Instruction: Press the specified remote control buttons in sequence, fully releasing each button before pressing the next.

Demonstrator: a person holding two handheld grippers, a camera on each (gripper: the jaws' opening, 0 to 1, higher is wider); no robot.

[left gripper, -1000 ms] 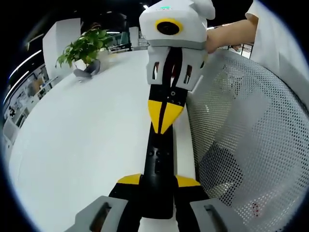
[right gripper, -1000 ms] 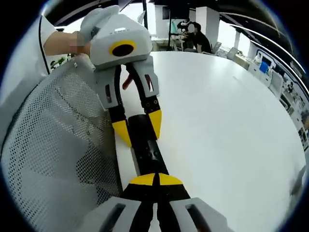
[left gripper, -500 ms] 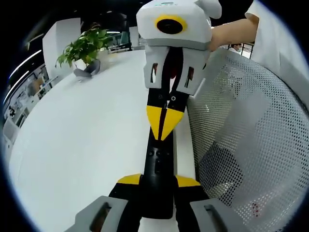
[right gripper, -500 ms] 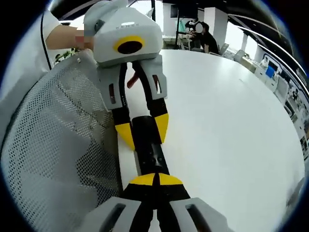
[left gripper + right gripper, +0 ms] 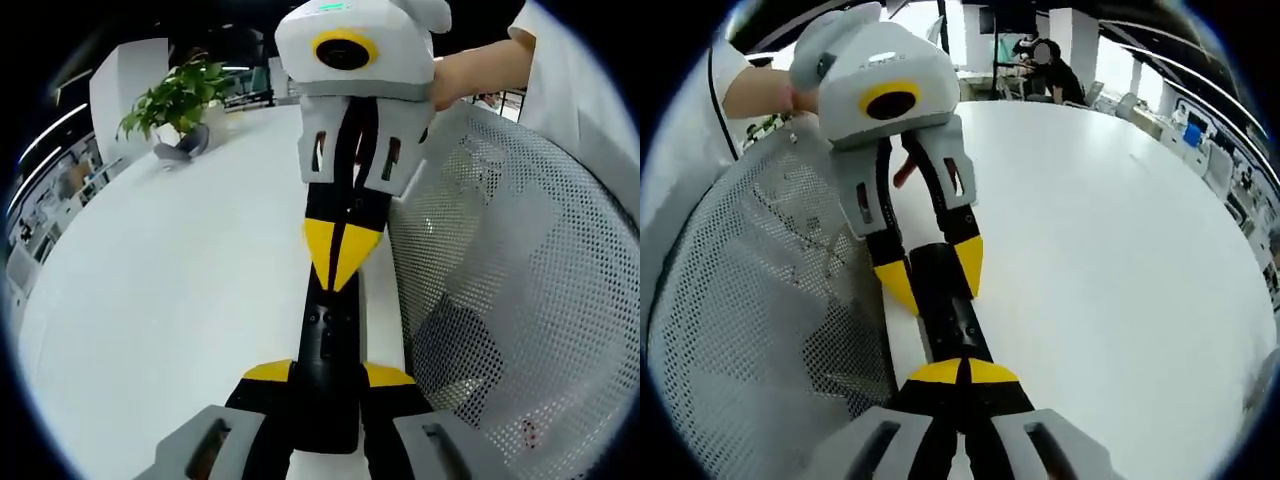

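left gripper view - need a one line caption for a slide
Left gripper clamps one end of a black remote on a white table while the closed right gripper presses down on it.

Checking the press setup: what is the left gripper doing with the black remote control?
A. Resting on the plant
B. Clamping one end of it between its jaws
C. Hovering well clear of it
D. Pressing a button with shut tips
B: in the left gripper view the left gripper has its yellow-tipped jaws on either side of the remote control, holding its near end.
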